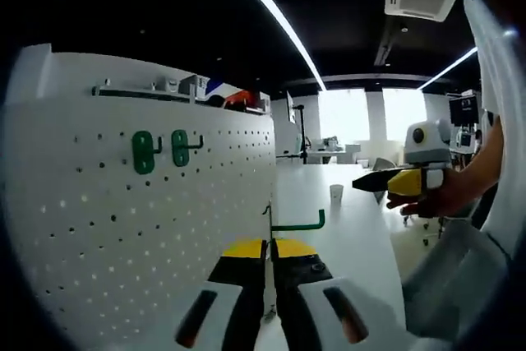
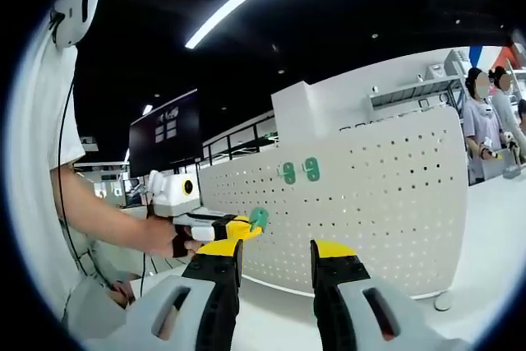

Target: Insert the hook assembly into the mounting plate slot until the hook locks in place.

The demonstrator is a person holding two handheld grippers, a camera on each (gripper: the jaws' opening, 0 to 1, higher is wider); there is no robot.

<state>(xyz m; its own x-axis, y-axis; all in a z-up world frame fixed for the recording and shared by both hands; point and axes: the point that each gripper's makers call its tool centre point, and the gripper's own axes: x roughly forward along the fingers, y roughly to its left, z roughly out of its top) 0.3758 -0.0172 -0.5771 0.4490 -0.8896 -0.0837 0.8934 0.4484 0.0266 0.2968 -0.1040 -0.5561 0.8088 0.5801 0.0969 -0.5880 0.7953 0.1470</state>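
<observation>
The left gripper point(image 1: 269, 254) has its fingers closed on a green hook assembly point(image 1: 297, 223), held just off the edge of the white pegboard mounting plate point(image 1: 164, 228). The right gripper point(image 2: 275, 256) stands open and empty. Two green hooks point(image 1: 160, 150) are already seated. Current step: approach. Next, align the hook's plate with a free slot and press until it locks. The hook's back tabs are hidden.

pegboard point(image 1: 123, 228): matt white perforated sheet | hook point(image 1: 300, 224): smooth green plastic | table point(image 1: 345, 228): glossy white
</observation>
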